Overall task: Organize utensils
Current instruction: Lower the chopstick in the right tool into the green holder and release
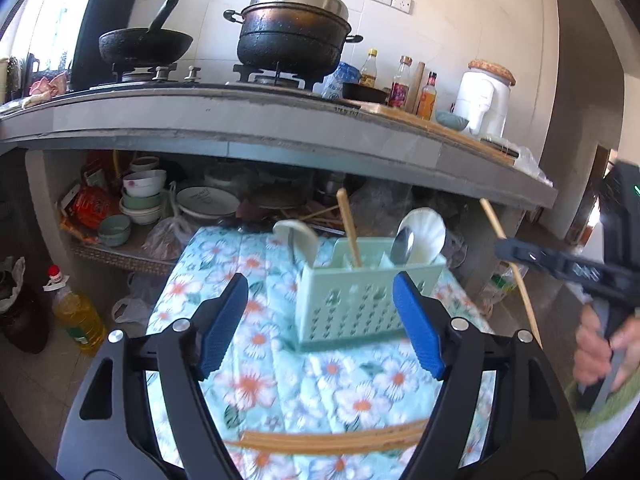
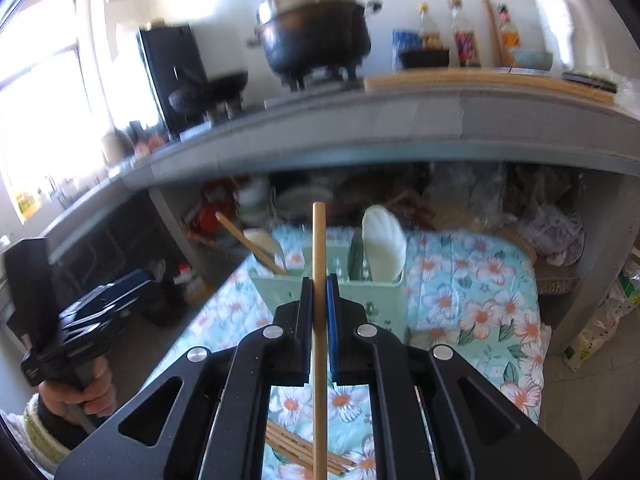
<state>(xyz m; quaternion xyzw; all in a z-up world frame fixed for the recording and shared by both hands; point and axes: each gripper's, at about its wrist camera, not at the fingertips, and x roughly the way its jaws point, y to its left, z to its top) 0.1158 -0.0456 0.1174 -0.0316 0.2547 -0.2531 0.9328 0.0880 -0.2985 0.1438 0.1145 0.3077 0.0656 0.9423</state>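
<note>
A mint-green utensil basket (image 1: 360,304) stands on a floral cloth (image 1: 256,384). It holds one chopstick (image 1: 349,232), a metal spoon (image 1: 402,245) and white ceramic spoons (image 1: 425,236). My left gripper (image 1: 320,320) is open and empty, in front of the basket. Several loose chopsticks (image 1: 332,438) lie on the cloth under it. My right gripper (image 2: 319,292) is shut on one chopstick (image 2: 319,248), held upright above the cloth, just in front of the basket (image 2: 360,288). The right gripper also shows at the right of the left wrist view (image 1: 505,249).
A grey counter (image 1: 280,120) with a wok, a black pot and bottles overhangs the back. Bowls and plates (image 1: 144,200) fill the shelf under it. An oil bottle (image 1: 76,312) stands on the floor at left. More chopsticks (image 2: 296,448) lie on the cloth.
</note>
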